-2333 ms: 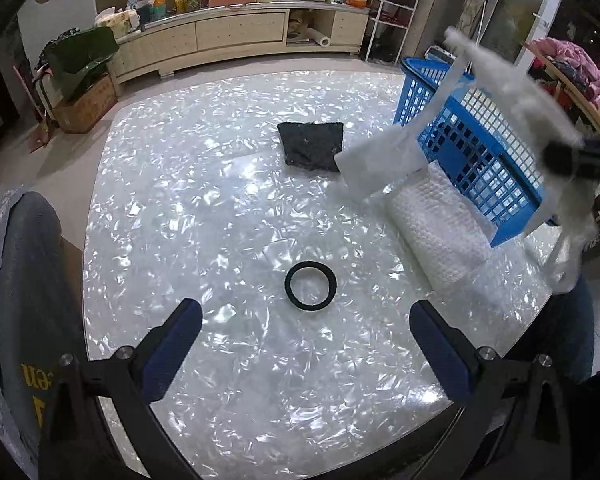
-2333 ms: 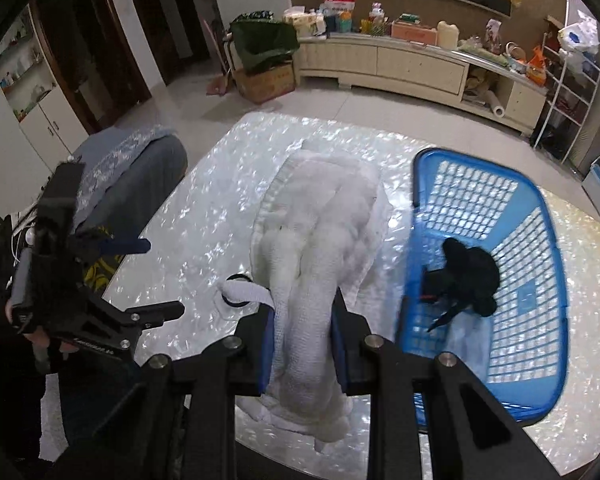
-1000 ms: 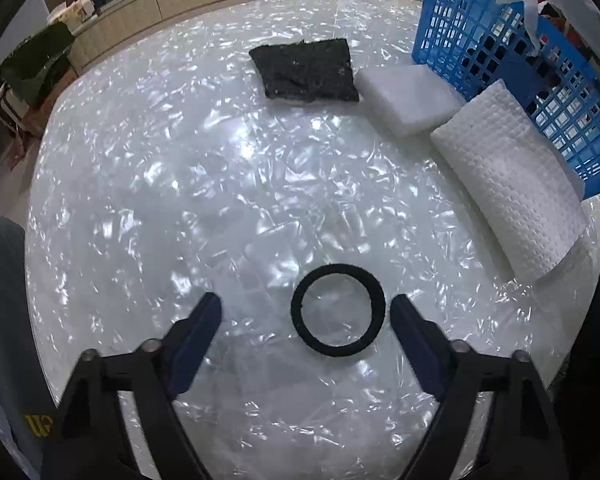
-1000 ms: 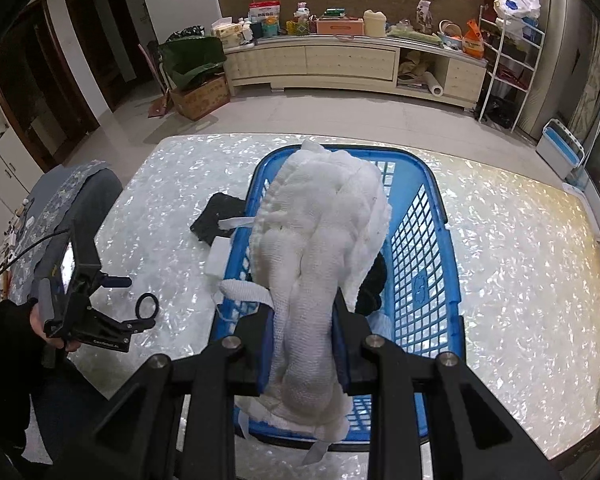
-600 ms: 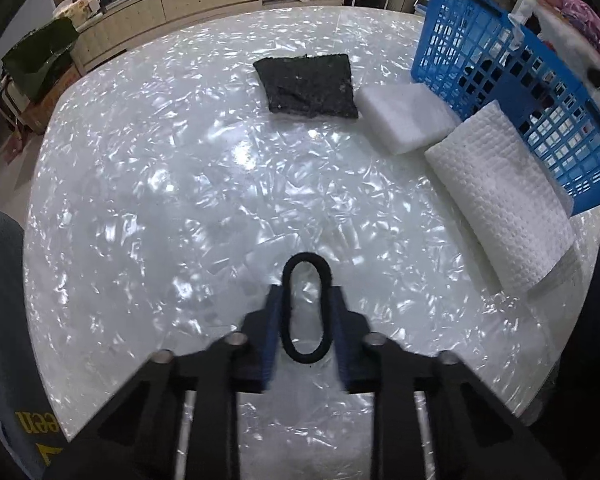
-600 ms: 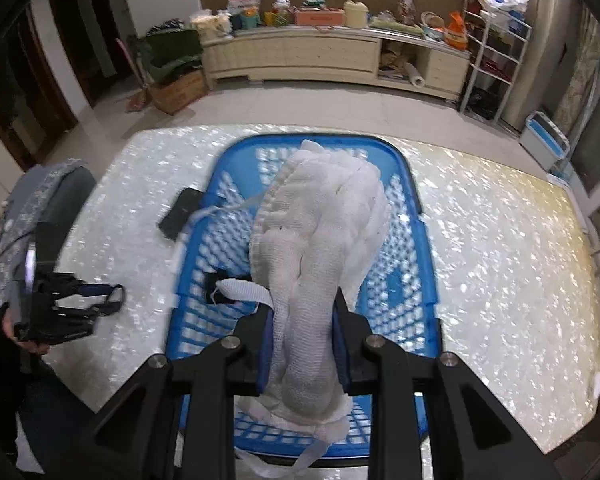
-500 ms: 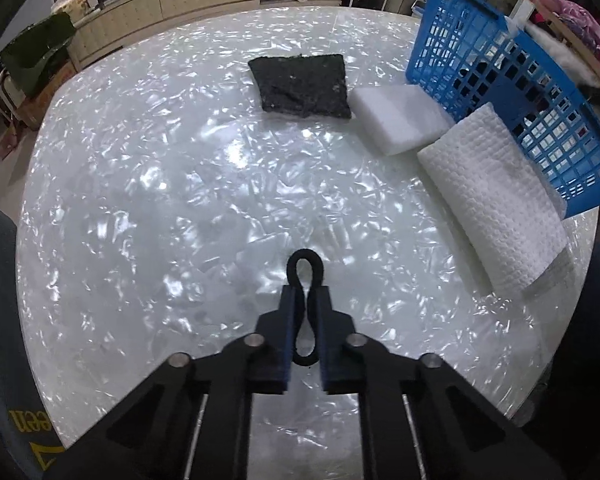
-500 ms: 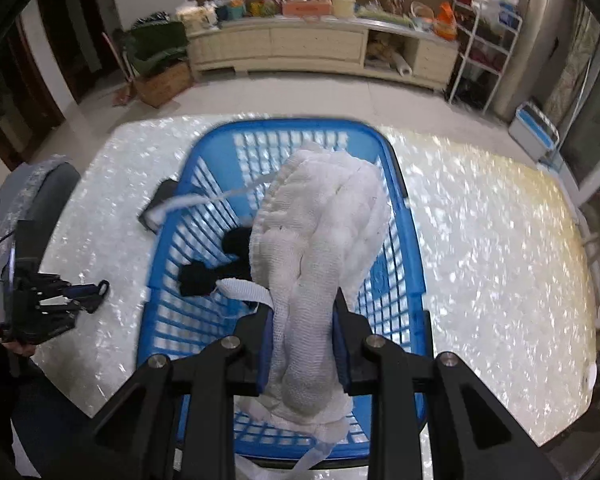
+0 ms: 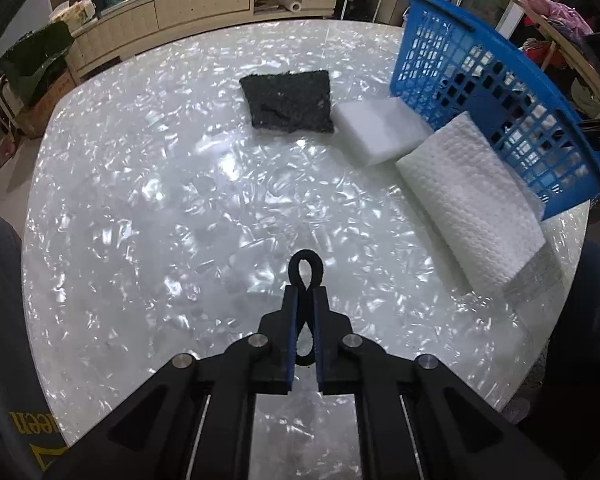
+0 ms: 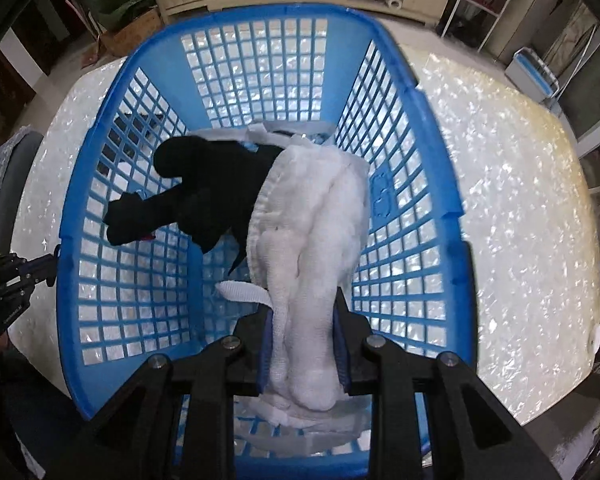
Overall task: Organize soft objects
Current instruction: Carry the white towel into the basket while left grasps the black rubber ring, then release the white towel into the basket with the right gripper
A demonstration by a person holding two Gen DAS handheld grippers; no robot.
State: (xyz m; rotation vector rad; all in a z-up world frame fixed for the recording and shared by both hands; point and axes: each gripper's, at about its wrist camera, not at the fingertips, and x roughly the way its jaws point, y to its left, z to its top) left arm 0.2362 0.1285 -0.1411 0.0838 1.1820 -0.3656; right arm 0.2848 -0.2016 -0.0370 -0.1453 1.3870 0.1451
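My left gripper is shut on a black hair band, squeezed into a narrow loop just above the table. My right gripper is shut on a white gauze cloth and holds it down inside the blue basket, where the cloth's far end rests against a black fabric item. In the left wrist view the blue basket stands at the right, with a white waffle towel, a white foam block and a black cloth square beside it.
The pearly white round table has its edge near on the right and front. A dark chair back is at the left. A low cabinet and a green bag on a box stand beyond the table.
My left gripper closed on the hair band and lifted it slightly. My right gripper carried the white cloth over the basket and lowered it inside.
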